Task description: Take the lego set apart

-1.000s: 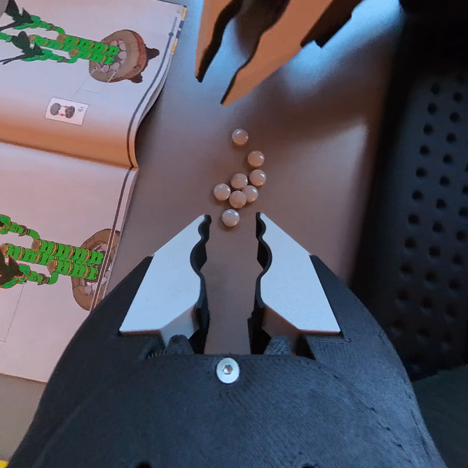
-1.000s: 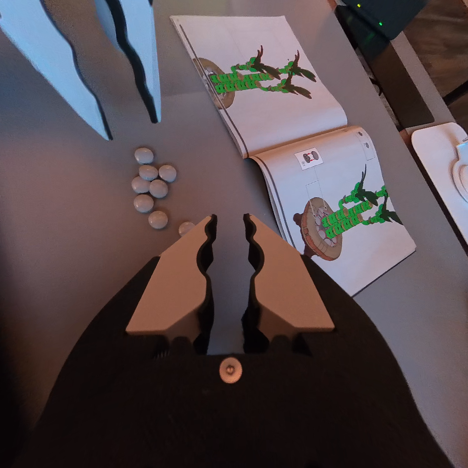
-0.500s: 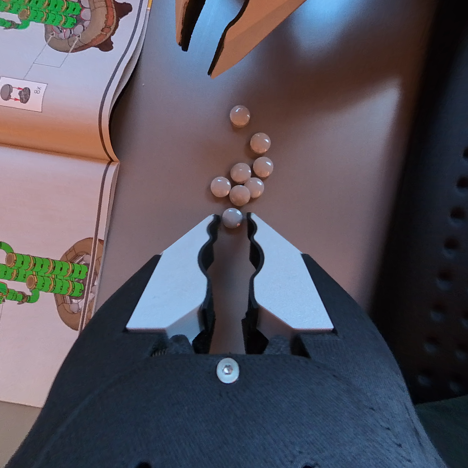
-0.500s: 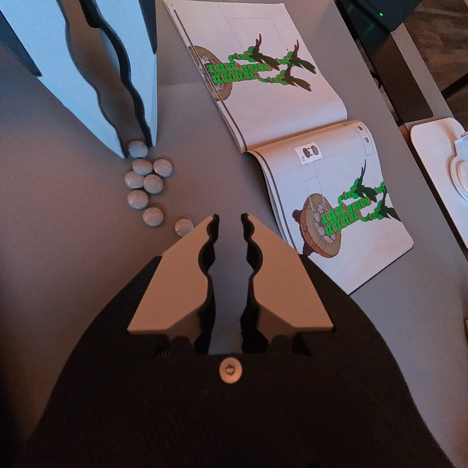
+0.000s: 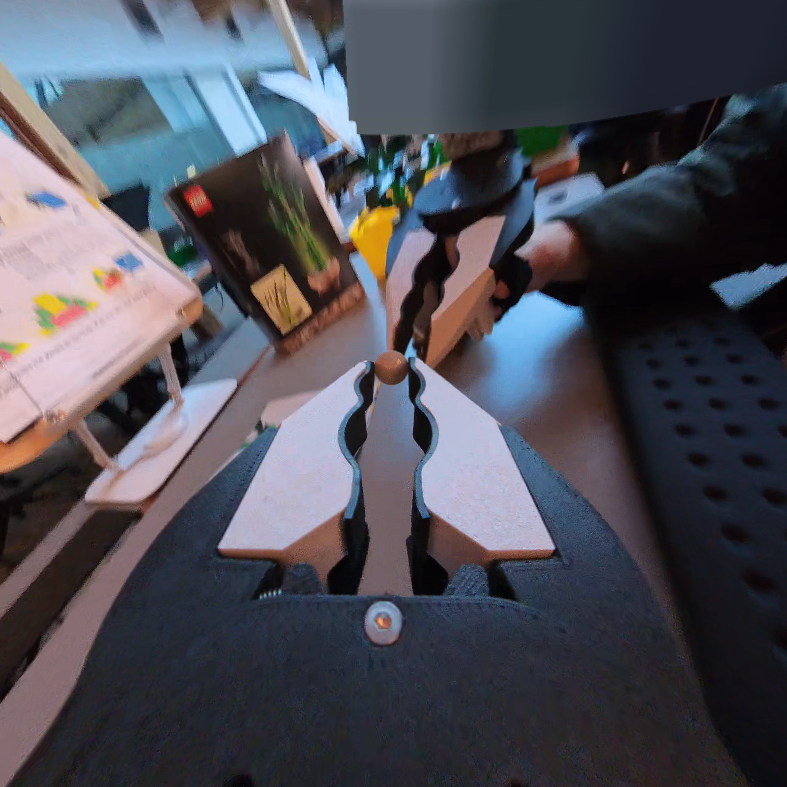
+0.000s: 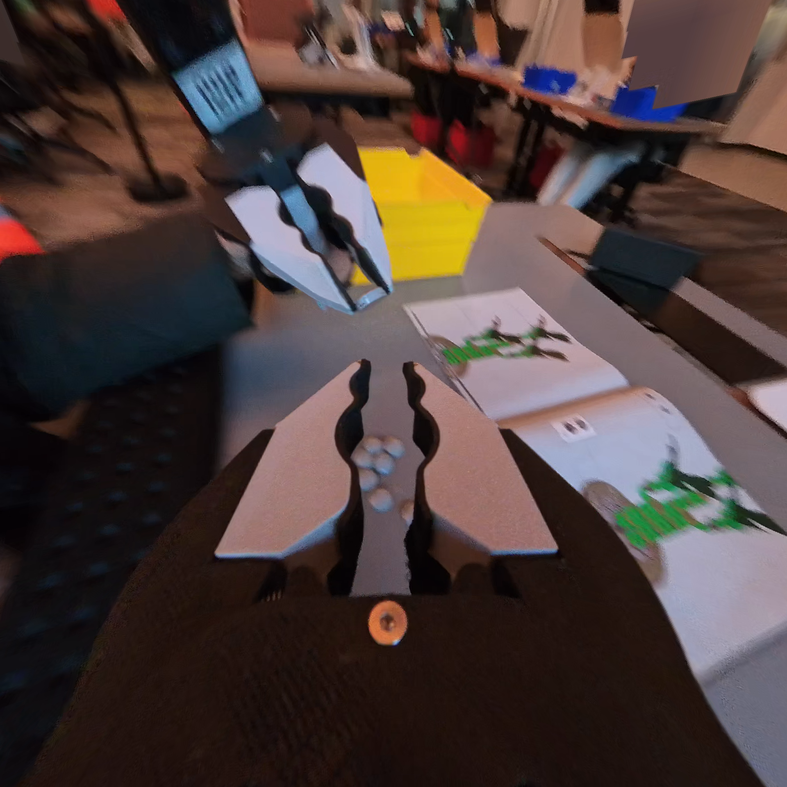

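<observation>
My left gripper (image 5: 391,369) is shut on one small round grey lego stone (image 5: 391,367) at its fingertips and holds it lifted above the grey table (image 5: 511,383). From the right wrist view the left gripper (image 6: 369,299) hangs in the air with the stone (image 6: 371,296) between its tips. Several more round stones (image 6: 379,464) lie in a cluster on the table, seen between my right fingers. My right gripper (image 6: 386,363) is slightly open and empty above them; it also shows in the left wrist view (image 5: 411,347), pointing down.
An open instruction booklet (image 6: 596,409) lies to the right of the stones. A yellow bin (image 6: 426,213) stands at the far table edge. A dark lego box (image 5: 272,247) and a sign on a stand (image 5: 85,277) are on the left. A black perforated mat (image 5: 702,426) borders the table. My two grippers' fingertips are within a few centimetres of each other.
My left gripper closed on the nearest stone and lifted it off the table, tilting up. The right gripper rose and tilted up too; both views now look across the room.
</observation>
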`<action>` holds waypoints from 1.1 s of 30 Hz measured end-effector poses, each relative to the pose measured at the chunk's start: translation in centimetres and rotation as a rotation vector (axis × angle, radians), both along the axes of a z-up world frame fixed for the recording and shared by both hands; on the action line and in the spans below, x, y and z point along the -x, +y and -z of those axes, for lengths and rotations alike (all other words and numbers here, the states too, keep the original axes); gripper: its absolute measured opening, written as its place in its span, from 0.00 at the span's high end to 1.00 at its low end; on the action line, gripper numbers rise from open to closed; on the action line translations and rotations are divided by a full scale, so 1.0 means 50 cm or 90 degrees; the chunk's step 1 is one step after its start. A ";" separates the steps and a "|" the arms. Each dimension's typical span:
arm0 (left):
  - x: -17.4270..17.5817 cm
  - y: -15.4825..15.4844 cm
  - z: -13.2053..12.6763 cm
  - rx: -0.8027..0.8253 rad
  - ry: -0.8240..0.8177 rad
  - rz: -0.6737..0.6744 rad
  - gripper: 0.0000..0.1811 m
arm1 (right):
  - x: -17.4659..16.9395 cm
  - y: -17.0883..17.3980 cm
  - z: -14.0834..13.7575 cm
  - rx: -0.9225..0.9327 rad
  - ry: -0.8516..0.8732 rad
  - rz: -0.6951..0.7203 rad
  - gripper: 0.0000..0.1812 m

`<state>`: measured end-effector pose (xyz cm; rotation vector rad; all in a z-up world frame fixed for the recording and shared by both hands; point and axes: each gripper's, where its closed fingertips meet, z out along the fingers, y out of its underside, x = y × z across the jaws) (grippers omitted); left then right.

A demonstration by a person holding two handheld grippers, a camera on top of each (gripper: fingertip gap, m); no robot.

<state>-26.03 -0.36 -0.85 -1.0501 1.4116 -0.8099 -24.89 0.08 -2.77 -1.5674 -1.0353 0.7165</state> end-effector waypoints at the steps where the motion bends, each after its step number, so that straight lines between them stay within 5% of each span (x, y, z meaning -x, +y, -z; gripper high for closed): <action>1: 0.002 -0.009 -0.017 0.003 -0.032 0.015 0.92 | 0.008 -0.014 -0.018 0.018 0.047 -0.028 0.90; 7: -0.005 -0.051 -0.033 0.022 -0.059 0.088 0.92 | 0.015 -0.040 -0.063 0.072 0.173 -0.096 0.86; 16: -0.007 -0.067 -0.032 0.030 -0.061 0.119 0.92 | 0.043 -0.079 -0.054 -0.014 0.105 -0.141 0.86; 22: 0.003 -0.046 -0.035 0.036 -0.070 0.092 0.92 | 0.015 -0.107 -0.037 -0.068 -0.040 -0.073 0.86; 25: 0.005 -0.041 -0.036 0.038 -0.071 0.084 0.92 | -0.077 -0.157 -0.025 -0.124 -0.100 0.025 0.87; 30: -0.001 -0.050 -0.039 0.022 -0.067 0.086 0.92 | -0.342 -0.141 -0.006 -0.160 -0.122 0.349 0.88; 33: -0.004 -0.049 -0.038 0.026 -0.069 0.083 0.92 | -0.443 -0.087 0.071 0.025 -0.105 0.477 0.50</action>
